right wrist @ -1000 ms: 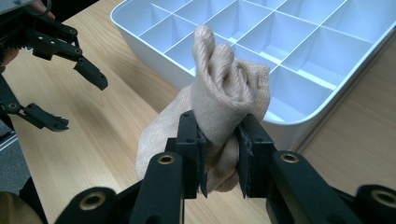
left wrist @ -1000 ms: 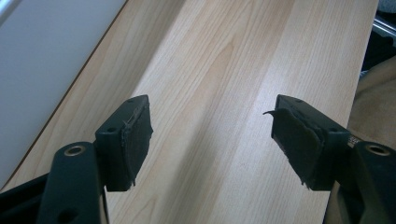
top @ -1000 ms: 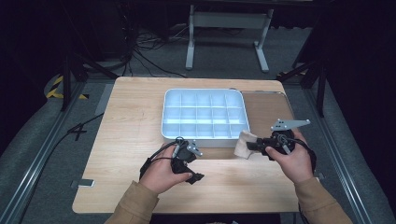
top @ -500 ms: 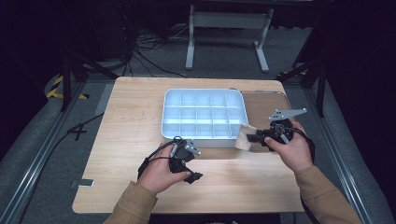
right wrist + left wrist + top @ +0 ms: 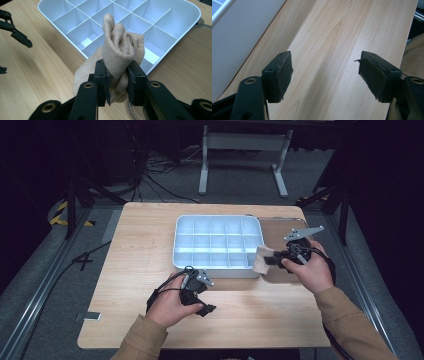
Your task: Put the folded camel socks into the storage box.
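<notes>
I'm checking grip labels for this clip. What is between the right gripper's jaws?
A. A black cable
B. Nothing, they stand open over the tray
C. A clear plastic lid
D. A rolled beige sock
D. In the right gripper view the right gripper has its pads pressed on both sides of the rolled beige sock, held up at the near corner of the white divided tray.

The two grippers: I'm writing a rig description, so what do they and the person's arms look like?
Both are black. The left gripper has two blocky jaws with worn dark pads and brass-coloured pivot holes. The right gripper is built alike, and the high view shows a grey three-cornered plate on top of it. Black cables trail from each. The person wears tan long sleeves.
</notes>
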The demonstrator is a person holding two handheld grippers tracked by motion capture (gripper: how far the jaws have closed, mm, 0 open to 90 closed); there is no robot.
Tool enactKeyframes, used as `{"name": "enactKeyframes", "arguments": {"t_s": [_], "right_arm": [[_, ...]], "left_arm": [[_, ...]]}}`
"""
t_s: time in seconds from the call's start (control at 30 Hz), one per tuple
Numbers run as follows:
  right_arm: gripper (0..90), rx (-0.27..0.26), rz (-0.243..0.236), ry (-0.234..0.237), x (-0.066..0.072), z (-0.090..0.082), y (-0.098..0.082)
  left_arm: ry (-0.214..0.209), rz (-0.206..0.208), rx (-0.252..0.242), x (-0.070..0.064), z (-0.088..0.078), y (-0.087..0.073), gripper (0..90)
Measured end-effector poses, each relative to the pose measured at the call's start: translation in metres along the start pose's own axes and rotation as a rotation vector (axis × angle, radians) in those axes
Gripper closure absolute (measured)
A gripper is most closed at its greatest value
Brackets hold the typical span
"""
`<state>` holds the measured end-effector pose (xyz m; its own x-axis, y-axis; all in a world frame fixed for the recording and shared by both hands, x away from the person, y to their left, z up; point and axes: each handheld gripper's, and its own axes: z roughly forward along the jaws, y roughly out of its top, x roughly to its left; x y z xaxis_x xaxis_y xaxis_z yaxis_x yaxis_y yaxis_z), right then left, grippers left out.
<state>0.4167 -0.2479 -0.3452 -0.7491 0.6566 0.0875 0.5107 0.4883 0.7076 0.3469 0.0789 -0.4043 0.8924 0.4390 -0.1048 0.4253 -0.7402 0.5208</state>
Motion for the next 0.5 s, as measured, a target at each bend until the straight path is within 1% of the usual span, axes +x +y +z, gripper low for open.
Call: {"name": "enactKeyframes", "arguments": {"t_s": [0.07,0.3,0.37,0.4,0.5], "right_arm": [[73.0,0.018,-0.009,-0.012,-0.002,0.001,0.004],[73.0,0.041,-0.016,-0.019,-0.006,0.006,0.011],[72.8,0.05,-0.015,-0.013,-0.007,0.01,0.014],[72.7,0.054,-0.018,-0.013,-0.007,0.011,0.014],[72.7,0.073,-0.027,-0.016,-0.008,0.017,0.018]], "left_arm": [[0.007,-0.003,0.001,0.0,-0.002,-0.002,27.7],[0.026,-0.017,-0.008,0.001,-0.008,-0.008,27.7],[0.03,-0.031,-0.011,0.001,-0.01,-0.011,27.7],[0.033,-0.03,-0.006,0.001,-0.011,-0.013,27.7],[0.042,-0.051,-0.014,0.002,-0.014,-0.018,27.7]]}}
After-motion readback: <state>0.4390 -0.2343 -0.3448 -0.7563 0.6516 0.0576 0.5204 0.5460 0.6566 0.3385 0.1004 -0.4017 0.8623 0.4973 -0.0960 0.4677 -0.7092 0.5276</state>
